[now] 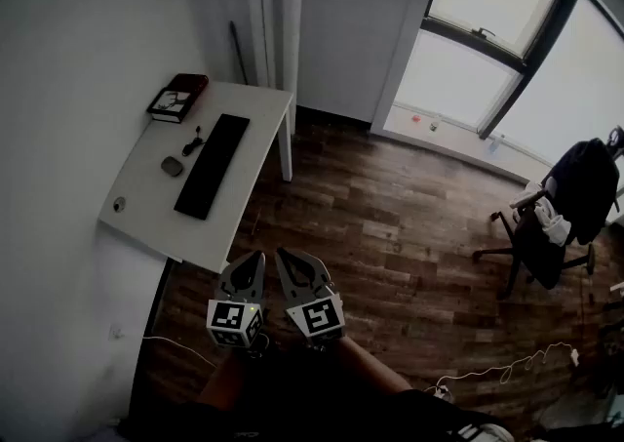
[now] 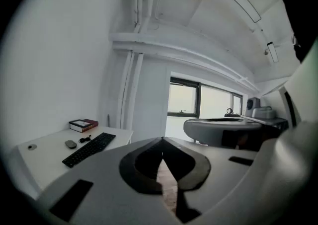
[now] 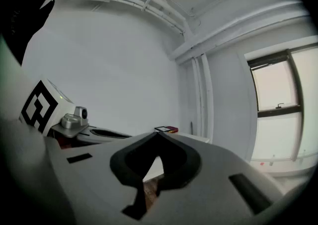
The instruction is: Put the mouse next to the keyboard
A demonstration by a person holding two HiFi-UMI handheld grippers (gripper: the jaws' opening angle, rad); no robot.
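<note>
My left tongs (image 1: 257,257) and right tongs (image 1: 282,255) are closed tight and hold nothing, far from the mouse (image 1: 172,166), which sits on the table (image 1: 146,211) at 9 o'clock of the keyboard (image 1: 213,165); I think it is light, hard and slippery, so I would pinch its two sides.

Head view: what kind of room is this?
Probably a small office or study. A white desk against the wall holds a keyboard and mouse, and an office chair stands on the wood floor near large windows.
</note>
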